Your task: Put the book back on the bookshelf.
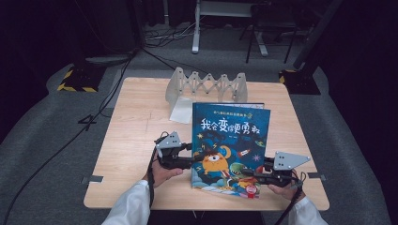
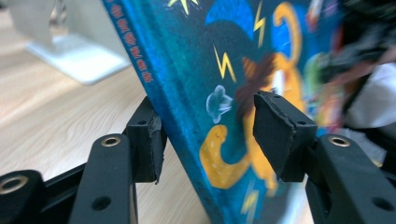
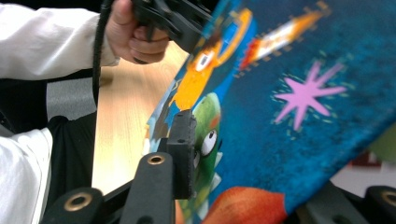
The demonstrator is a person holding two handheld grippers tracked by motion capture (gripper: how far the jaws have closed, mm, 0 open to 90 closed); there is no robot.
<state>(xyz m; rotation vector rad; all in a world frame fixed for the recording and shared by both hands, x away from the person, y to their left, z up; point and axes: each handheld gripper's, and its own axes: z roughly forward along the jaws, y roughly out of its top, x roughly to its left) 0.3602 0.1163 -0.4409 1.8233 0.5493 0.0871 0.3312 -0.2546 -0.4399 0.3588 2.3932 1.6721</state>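
A blue picture book [image 1: 230, 140] with an orange monster on its cover is held tilted above the wooden table [image 1: 131, 126]. My right gripper [image 1: 251, 176] is shut on the book's lower right part; in the right gripper view one pad [image 3: 184, 144] presses on the cover [image 3: 303, 93] and the other jaw is hidden under the book. My left gripper [image 1: 190, 159] straddles the book's left edge. In the left gripper view the spine [image 2: 187, 93] runs between the jaws. One pad [image 2: 154, 135] touches the back of the book, while the other pad [image 2: 275, 135] stands just off the cover.
A white folding rack [image 1: 206, 86] stands at the back of the table, with its flat white foot [image 1: 180, 112] just left of the book. The person's other hand [image 3: 135, 37] shows beyond the book in the right gripper view. Cables lie on the floor to the left.
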